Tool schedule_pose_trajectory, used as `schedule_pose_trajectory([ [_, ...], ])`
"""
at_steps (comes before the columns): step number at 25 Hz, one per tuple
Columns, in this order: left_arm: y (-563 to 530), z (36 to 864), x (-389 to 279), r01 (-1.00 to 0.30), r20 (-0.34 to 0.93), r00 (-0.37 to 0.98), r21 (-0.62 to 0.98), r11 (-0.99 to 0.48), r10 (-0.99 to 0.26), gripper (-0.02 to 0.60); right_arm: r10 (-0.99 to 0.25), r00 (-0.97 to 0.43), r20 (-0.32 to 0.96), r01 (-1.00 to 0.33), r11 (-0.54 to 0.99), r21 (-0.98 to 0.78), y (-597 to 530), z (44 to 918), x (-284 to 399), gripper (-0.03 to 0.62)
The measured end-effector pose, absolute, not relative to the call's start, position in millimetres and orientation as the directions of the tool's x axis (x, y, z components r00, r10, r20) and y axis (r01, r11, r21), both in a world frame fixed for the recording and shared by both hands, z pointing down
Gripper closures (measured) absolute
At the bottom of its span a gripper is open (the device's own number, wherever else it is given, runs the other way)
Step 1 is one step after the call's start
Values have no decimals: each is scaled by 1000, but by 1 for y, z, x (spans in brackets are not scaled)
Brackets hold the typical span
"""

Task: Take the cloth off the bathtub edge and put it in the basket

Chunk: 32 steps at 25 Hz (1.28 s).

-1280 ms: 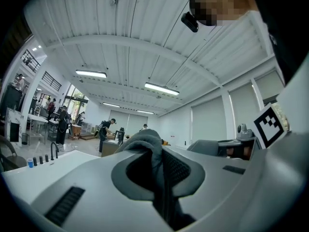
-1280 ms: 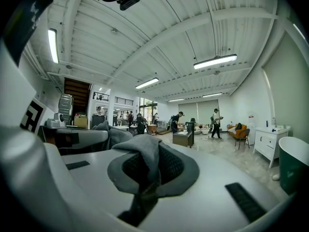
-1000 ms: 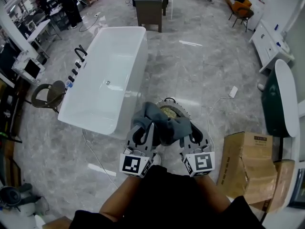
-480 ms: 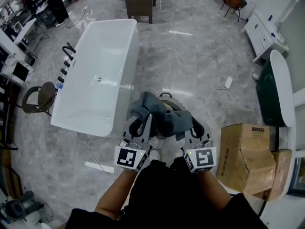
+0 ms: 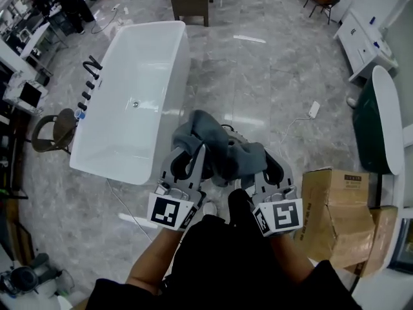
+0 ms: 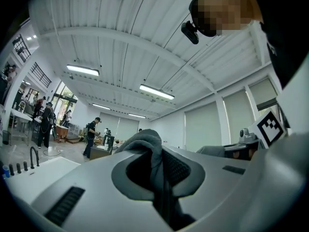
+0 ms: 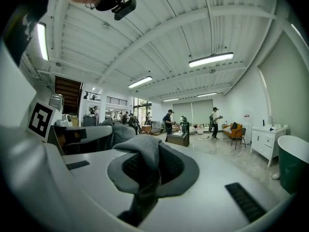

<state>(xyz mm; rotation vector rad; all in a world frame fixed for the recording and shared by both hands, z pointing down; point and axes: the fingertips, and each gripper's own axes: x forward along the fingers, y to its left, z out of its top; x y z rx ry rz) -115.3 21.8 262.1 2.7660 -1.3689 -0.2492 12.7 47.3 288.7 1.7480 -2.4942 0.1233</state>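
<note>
Cloth (image 5: 216,148), grey and bunched, hung between the two grippers, off the bathtub (image 5: 182,63) and over the basket (image 5: 230,133), hiding what lay inside. The left gripper (image 5: 195,157) and right gripper (image 5: 257,166) each had jaws clamped on a fold. A cardboard box (image 5: 335,205) stood at the right, flaps closed.

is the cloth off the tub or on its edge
Off it: the grey cloth is bunched between the left gripper and right gripper, both shut on it, clear of the bathtub.
</note>
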Motion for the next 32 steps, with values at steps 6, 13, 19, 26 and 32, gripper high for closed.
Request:
schedule_pose_trajectory([
  [6, -3, 260, -100, -831, -84, 545, 78, -551, -834, 537, -896, -429, 117, -901, 434, 22, 28, 285, 11, 556],
  [13, -42, 268, -83, -852, -105, 501, 112, -511, -859, 537, -877, -474, 83, -877, 478, 41, -7, 283, 21, 556],
  [19, -61, 256, -72, -850, -127, 505, 98, -517, -854, 537, -860, -497, 114, -864, 503, 25, -30, 275, 30, 556],
  [26, -72, 236, -56, -843, -150, 523, 55, -535, -839, 537, -842, -535, 73, -843, 537, 16, -47, 258, 30, 556],
  [32, -82, 227, -58, -850, -180, 504, 67, -522, -844, 537, -833, -551, 50, -834, 552, -1, -59, 246, 30, 556],
])
